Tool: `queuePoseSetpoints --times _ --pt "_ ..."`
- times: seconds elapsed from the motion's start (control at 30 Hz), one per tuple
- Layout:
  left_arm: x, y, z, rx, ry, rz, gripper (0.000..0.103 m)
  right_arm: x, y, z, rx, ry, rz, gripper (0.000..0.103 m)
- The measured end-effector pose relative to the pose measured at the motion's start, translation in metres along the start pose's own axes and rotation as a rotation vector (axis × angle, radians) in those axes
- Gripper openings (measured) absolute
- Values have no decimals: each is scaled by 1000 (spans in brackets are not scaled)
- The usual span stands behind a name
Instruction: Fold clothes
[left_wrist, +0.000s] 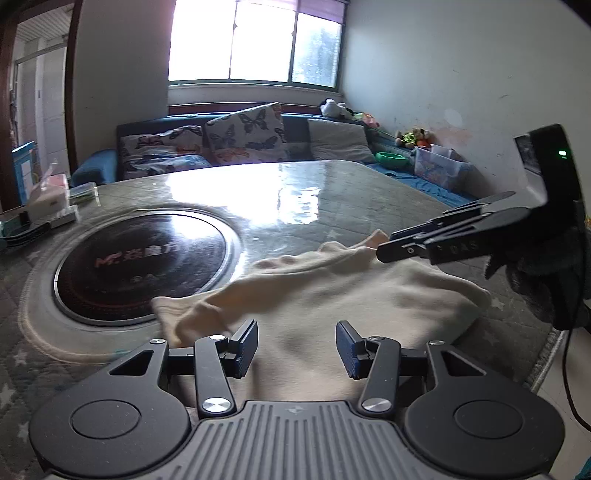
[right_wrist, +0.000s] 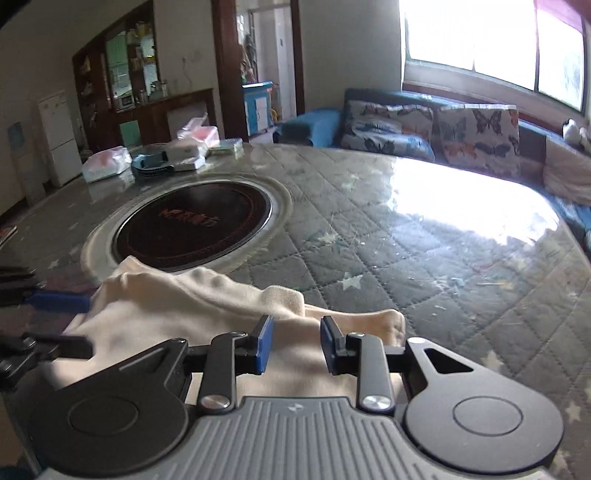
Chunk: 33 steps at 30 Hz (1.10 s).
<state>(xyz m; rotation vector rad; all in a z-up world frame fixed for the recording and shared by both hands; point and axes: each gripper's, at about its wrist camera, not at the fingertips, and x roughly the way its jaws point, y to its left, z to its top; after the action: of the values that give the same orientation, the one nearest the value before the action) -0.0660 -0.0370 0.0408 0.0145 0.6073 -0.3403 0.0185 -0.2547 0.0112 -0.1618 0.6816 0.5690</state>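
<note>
A cream garment (left_wrist: 332, 291) lies bunched on the quilted table cover, a narrow end reaching left toward the round hob. My left gripper (left_wrist: 296, 349) is open, its blue pads apart just above the garment's near part. My right gripper (right_wrist: 296, 343) is open over the garment (right_wrist: 177, 314), with cloth showing between its pads. In the left wrist view the right gripper (left_wrist: 391, 245) comes in from the right at the garment's far edge. In the right wrist view the left gripper's fingers (right_wrist: 59, 301) show at the left edge against the cloth.
A round black induction hob (left_wrist: 140, 266) in a silver ring is set in the table (right_wrist: 406, 240) beside the garment. Boxes, plastic bags and a dish (right_wrist: 155, 158) stand at the table's far side. A sofa with butterfly cushions (left_wrist: 243, 133) runs behind it.
</note>
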Motion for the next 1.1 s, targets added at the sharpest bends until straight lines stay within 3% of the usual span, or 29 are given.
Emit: queuePoseSetpoints --times 0.2,0.5,0.77,1.0,1.1 --pt "8 -19 0 43 1 -35 52 -37 11 -27 -31 -7 -16 46" --pt "18 -26 -13 68 18 -32 54 -53 21 -65 -53 -27 -112 45" --pt "18 -26 -14 74 14 -17 56 -71 7 -69 17 -77 -121 46" --pt "15 -27 -13 79 7 -11 56 -65 -2 -75 41 -33 -160 47" --pt "12 -28 -10 77 -1 -12 57 -69 1 -67 8 -60 -169 47"
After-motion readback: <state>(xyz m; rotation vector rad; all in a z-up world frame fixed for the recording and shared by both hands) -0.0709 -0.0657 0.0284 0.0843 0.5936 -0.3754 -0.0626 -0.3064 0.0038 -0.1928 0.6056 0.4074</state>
